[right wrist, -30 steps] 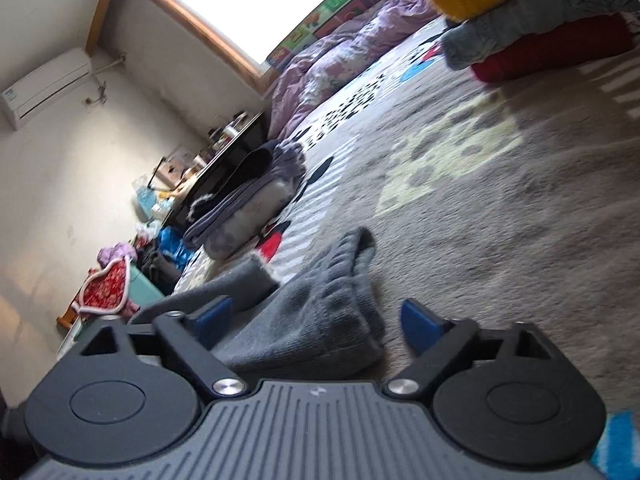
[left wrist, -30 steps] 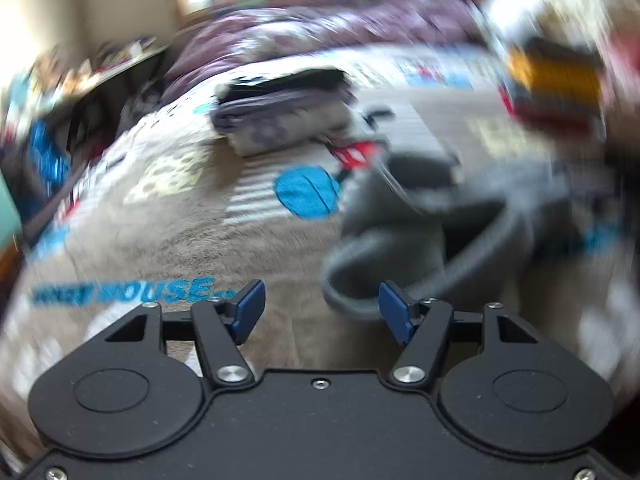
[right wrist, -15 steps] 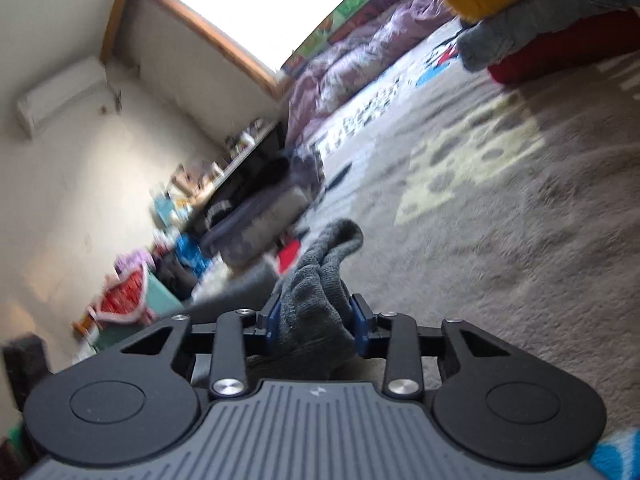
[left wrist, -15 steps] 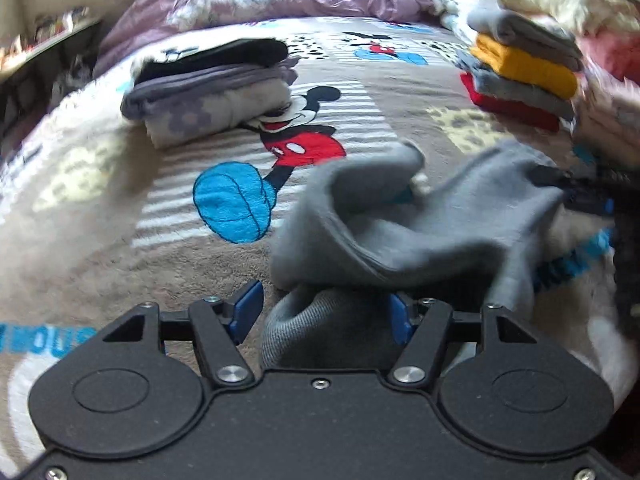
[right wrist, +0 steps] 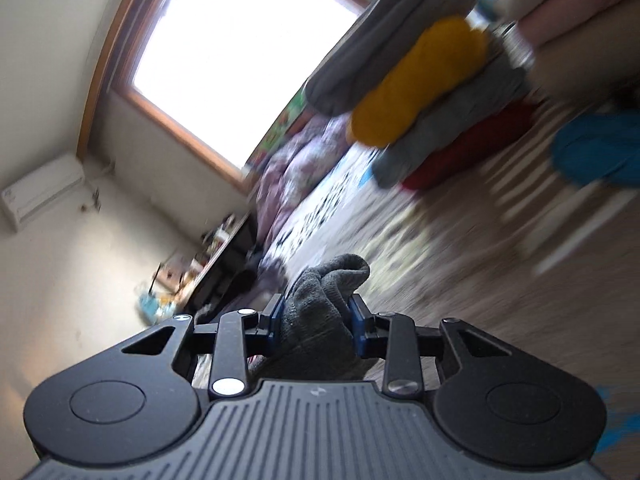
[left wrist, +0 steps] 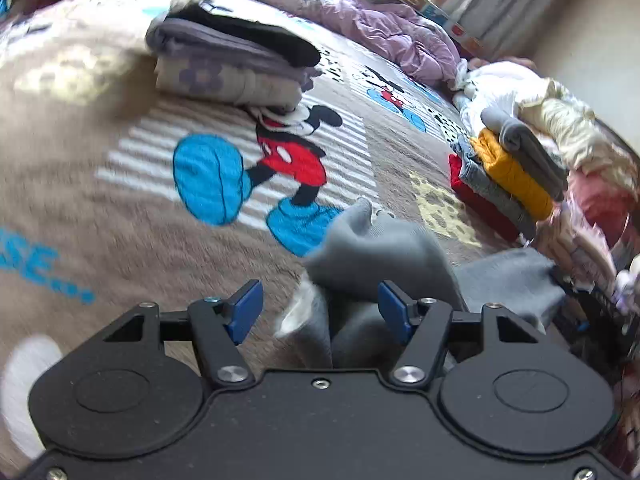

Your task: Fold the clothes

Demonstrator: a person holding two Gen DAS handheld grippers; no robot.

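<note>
Grey knit fabric, the grey garment [left wrist: 384, 252], lies bunched on the cartoon-print blanket [left wrist: 100, 216] that covers the bed. It is the landmark for the positions below.

Left gripper [left wrist: 322, 312]: the jaws stand wide apart. A fold of the grey garment rises between the blue pads [left wrist: 245, 310], nearer the right-side pad; whether that pad touches the cloth cannot be told. The left-side pad is clear of the cloth, with blanket showing in the gap.

Right gripper [right wrist: 316, 322]: the jaws are drawn narrow and clamp a bunched ribbed edge of the grey garment [right wrist: 320, 304]. The cloth protrudes beyond the fingertips and hangs down behind them. This view is tilted and motion-blurred.

Positions relative to the grey garment, left wrist view:
- The printed mouse figure [left wrist: 292, 152] on the blanket lies just beyond it, its blue shoes beside the raised fold.
- A folded stack [left wrist: 236, 60] of grey, lilac and black items lies well beyond it, to the left.
- A second folded stack [left wrist: 508, 176], red at the bottom, then grey, yellow and grey, lies to the right, near it.
- A loose heap of pale clothes [left wrist: 560, 120] lies behind that second stack.
- A purple quilt [left wrist: 360, 12] runs along the far edge of the bed.

In the right wrist view, a bright window [right wrist: 240, 44] and a wall-mounted air conditioner [right wrist: 40, 196] appear beyond the garment.
</note>
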